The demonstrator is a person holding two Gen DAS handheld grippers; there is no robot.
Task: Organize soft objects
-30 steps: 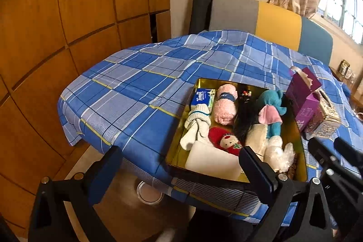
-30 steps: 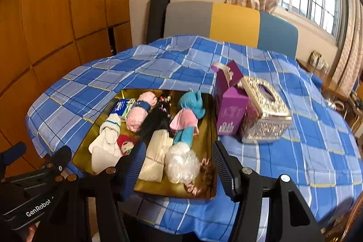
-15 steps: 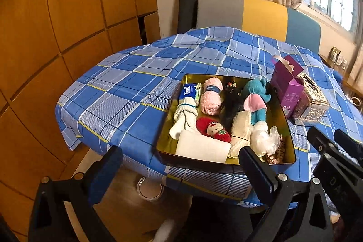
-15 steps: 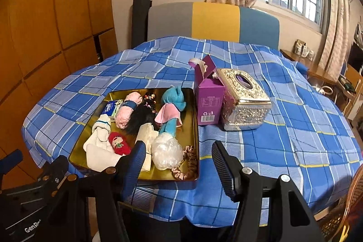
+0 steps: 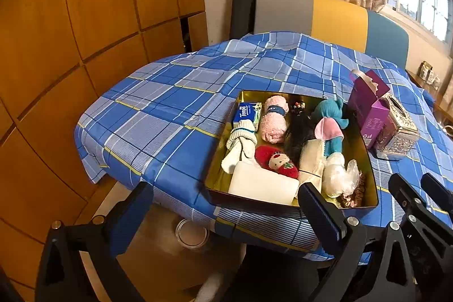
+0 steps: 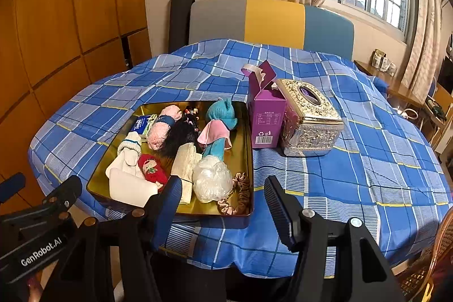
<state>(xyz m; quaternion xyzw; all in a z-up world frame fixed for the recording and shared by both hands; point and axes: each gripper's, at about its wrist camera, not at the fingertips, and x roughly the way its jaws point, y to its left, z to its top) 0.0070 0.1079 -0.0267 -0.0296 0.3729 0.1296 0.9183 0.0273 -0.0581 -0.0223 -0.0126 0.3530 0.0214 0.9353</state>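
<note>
A gold tray (image 6: 249, 160) (image 5: 365, 160) sits at the near edge of a table with a blue plaid cloth (image 6: 354, 174). It holds soft things: white socks (image 6: 128, 152), a red plush (image 6: 151, 167), a pink roll (image 6: 161, 129), a teal and pink plush (image 6: 219, 129), a clear puff (image 6: 211, 179), a scrunchie (image 6: 237, 200) and a white block (image 6: 130, 188). My left gripper (image 5: 226, 205) is open and empty, short of the tray's near left corner. My right gripper (image 6: 223, 200) is open and empty, just before the tray's near edge.
A purple box (image 6: 264, 115) and a silver tissue box (image 6: 308, 120) stand right of the tray. A striped chair back (image 6: 271, 21) is behind the table. Wooden wall panels (image 5: 70, 47) are at the left. A round glass object (image 5: 192, 234) lies on the floor under the table edge.
Both grippers have pulled back and swung slightly, so the tray appears farther away and more of the table shows. Both stay open. Nothing in the tray has moved.
</note>
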